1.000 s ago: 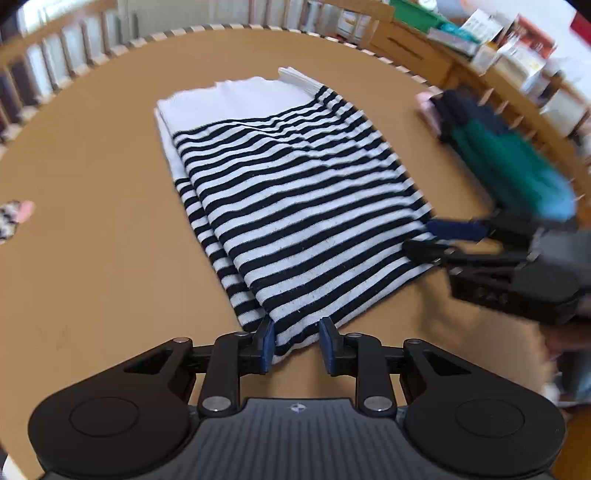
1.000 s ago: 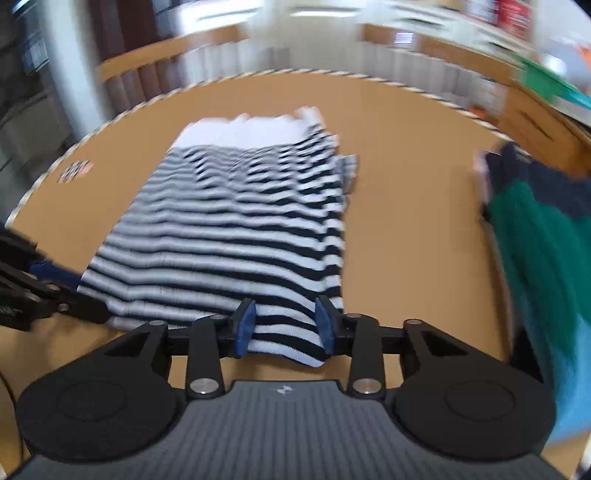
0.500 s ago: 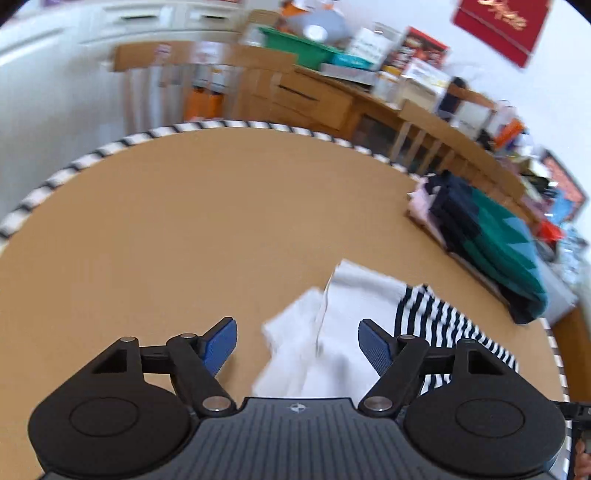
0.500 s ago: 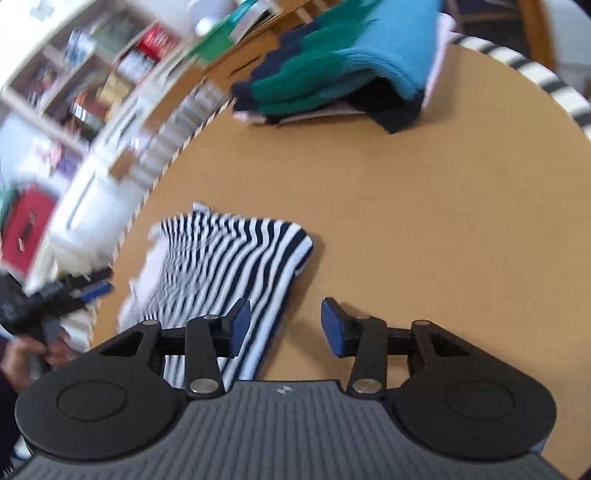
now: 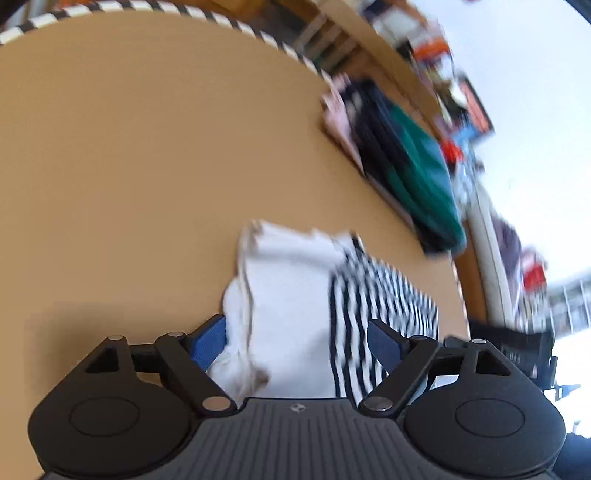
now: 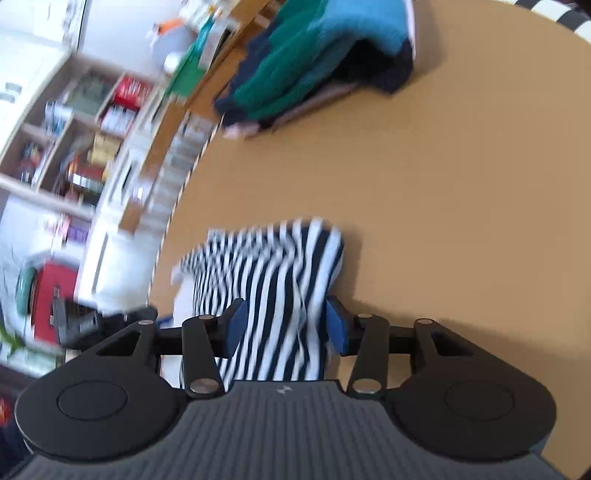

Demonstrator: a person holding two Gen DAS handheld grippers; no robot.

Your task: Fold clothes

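Holding both tools spread, you had nothing gripped at this moment. Your left tool point(image 5: 295, 341) stood wide apart over the white end of the shirt point(image 5: 291, 295), one blue pad point(image 5: 210, 338) touching the bunched white edge and the other above the stripes. Your right tool point(image 6: 282, 328) straddled the striped end point(image 6: 280, 280) in the same released way, fabric between the pads but not pinched.

The shirt lay on the tabletop point(image 5: 129, 166), folded to a narrow bundle with its far edge just beside the striped rim point(image 5: 236, 24). A stack of green and navy clothes point(image 6: 317, 55) sat well apart from it.

By my judgement it was a light, soft knit that would sag and slide open if lifted by one layer. You would have done best to pinch every layer together at the two near corners, close to the fold, and to move both tools evenly. Motion blur hid the finer creases.
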